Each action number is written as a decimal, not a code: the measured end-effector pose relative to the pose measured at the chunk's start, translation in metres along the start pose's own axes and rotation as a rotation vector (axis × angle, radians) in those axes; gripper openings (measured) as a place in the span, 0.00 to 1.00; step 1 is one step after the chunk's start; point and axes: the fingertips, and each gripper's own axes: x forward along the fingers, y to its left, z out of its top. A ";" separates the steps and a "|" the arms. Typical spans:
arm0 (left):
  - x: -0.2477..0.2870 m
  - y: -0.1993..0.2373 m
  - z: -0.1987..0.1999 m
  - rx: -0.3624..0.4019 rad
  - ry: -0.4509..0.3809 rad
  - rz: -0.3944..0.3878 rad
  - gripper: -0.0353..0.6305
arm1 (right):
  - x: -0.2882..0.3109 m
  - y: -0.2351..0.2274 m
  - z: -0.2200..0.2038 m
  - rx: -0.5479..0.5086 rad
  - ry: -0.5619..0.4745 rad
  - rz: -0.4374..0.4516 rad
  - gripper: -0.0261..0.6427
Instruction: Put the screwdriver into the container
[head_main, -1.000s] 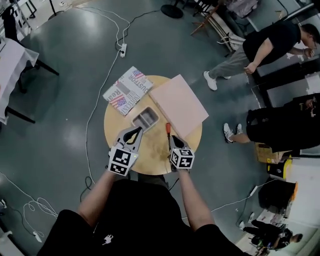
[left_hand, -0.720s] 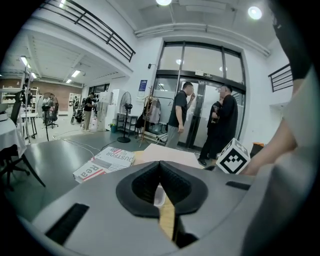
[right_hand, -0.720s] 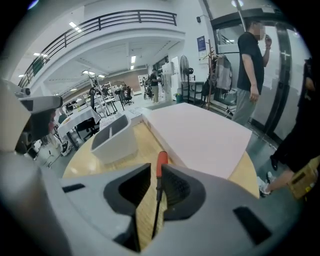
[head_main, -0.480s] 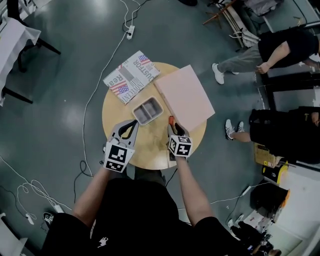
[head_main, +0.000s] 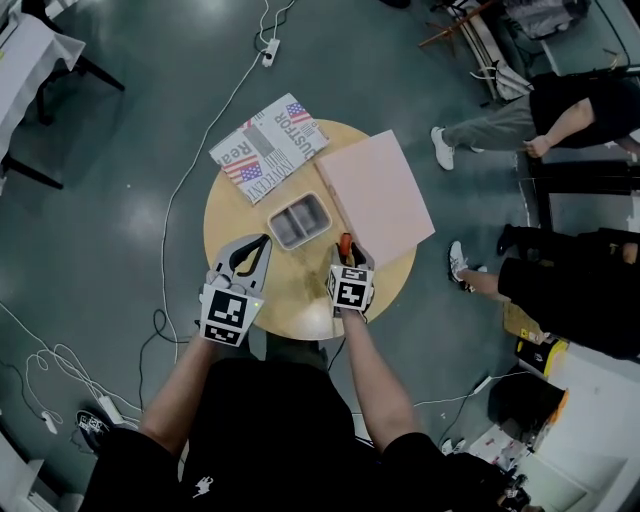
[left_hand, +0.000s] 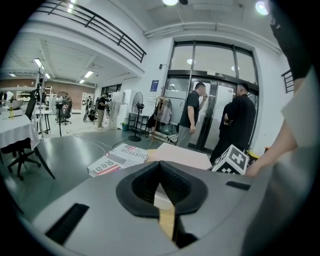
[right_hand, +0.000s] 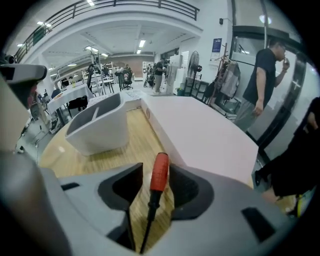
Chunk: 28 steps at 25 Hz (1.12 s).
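Right gripper view: right gripper (right_hand: 153, 176) opening round screwdriver (right_hand: 159, 171), pink board (right_hand: 200, 132) edge beside; left gripper (left_hand: 160, 166) closed.

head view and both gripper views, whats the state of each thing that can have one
container: upright, empty
screwdriver: lying on the table, outside the container
right gripper: jaws opening, screwdriver between them, pads off it
left gripper: shut, empty
newspaper: folded, lying flat
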 end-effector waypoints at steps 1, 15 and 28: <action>0.000 0.000 0.000 0.000 -0.001 0.002 0.06 | 0.001 -0.001 0.000 0.004 0.004 -0.010 0.27; -0.010 0.004 -0.012 0.002 0.023 0.030 0.06 | 0.011 -0.003 0.002 -0.031 0.057 -0.081 0.20; -0.019 0.005 -0.007 0.030 0.007 0.007 0.06 | 0.007 0.003 0.003 -0.070 0.110 0.023 0.19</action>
